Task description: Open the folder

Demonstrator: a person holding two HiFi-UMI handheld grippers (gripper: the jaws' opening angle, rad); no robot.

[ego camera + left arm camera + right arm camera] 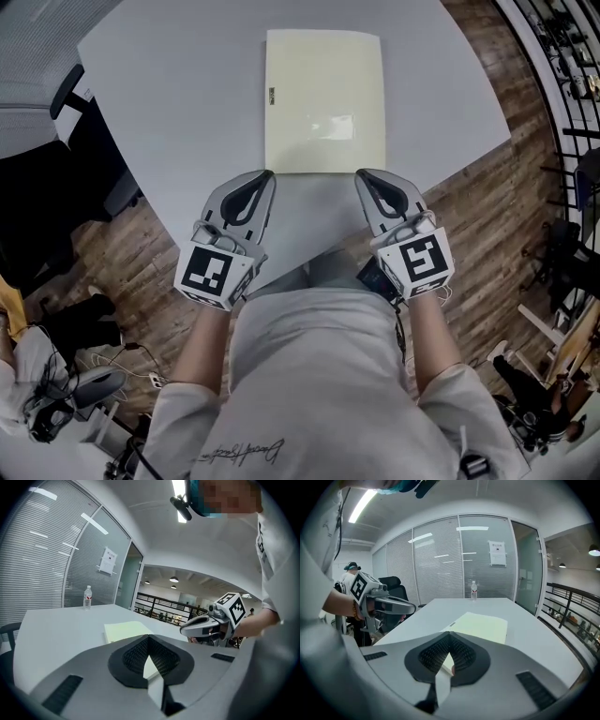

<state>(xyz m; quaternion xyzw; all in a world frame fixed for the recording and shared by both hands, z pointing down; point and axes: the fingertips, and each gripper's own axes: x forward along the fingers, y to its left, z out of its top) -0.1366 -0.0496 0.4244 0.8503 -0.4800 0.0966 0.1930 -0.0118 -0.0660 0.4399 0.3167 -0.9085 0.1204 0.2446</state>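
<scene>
ahead of the left tool and the right tool, the pale yellow folder lies shut and flat on the grey worktop. both tools have their jaws closed on nothing, the left tip close to the folder's near left corner, the right tip close to its near right corner. far beyond the folder stands a water bottle.
</scene>
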